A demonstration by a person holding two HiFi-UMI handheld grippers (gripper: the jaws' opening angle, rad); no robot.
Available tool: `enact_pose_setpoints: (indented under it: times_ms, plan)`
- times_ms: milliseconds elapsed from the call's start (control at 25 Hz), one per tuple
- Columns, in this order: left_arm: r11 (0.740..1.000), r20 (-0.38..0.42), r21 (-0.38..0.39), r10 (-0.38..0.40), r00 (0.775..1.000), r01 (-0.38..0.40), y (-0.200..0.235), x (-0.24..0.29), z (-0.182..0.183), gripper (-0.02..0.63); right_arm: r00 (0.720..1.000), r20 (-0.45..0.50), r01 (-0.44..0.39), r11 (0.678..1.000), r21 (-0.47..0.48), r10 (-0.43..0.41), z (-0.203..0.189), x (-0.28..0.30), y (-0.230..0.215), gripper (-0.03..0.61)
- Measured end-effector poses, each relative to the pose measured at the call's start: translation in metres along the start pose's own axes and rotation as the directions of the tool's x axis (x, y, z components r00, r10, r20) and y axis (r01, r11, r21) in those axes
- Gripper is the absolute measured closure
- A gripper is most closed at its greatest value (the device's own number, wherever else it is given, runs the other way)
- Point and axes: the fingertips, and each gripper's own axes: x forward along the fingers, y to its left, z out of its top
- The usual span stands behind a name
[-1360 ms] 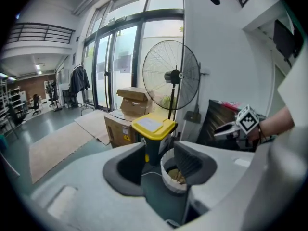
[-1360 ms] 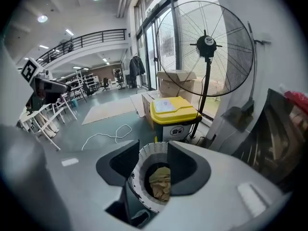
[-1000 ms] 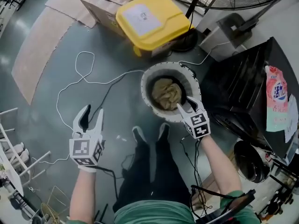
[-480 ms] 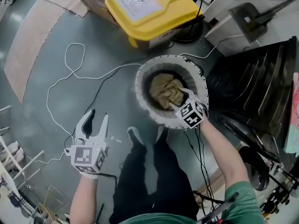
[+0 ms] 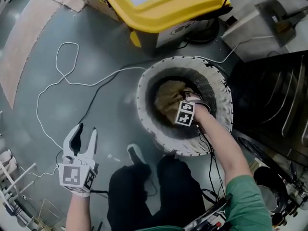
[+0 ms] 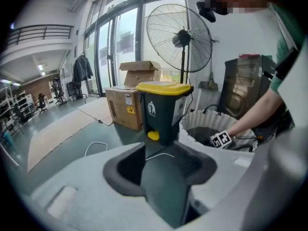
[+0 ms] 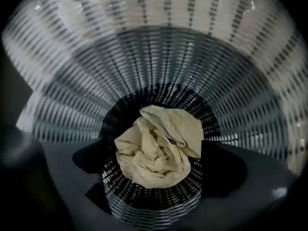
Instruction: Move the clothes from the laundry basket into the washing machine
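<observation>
A white slatted laundry basket (image 5: 144, 83) stands on the floor with a crumpled beige cloth (image 5: 167, 97) at its bottom. My right gripper (image 7: 159, 170) points straight down inside the basket, above the cloth (image 7: 159, 146). Its jaws are opening wide and nothing is between them. Its marker cube (image 5: 185, 113) shows over the cloth in the head view. My left gripper (image 5: 84, 131) hangs open and empty over the bare floor, left of the basket (image 6: 207, 124). The left gripper (image 6: 163, 170) faces the bin and basket.
A yellow-lidded bin (image 5: 159, 4) stands just behind the basket, with a cardboard box (image 6: 127, 105) and a big floor fan (image 6: 185, 37) beyond. A black machine (image 5: 274, 95) is at the right. A white cable (image 5: 57, 76) loops over the floor. The person's legs (image 5: 154, 186) are near the basket.
Both grippers have sunk. The right one went from the basket's rim down inside, turned to point downward, and its jaws spread open. The left one stayed open.
</observation>
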Motion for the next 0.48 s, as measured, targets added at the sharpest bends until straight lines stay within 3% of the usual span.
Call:
enact_pose_setpoints:
  times_ms: [240, 480]
  plan:
    - [0.999, -0.044, 0.01, 0.032, 0.999, -0.032, 0.028, 0.04, -0.071, 0.43, 0.993, -0.111, 0.026, 0.976, -0.214, -0.05, -0.018, 0.098, -0.023, -0.006]
    - [0.999, -0.041, 0.018, 0.034, 0.999, -0.033, 0.043, 0.072, -0.1, 0.456, 0.972, -0.23, -0.038, 0.935, -0.352, -0.047, -0.054, 0.164, -0.023, -0.008]
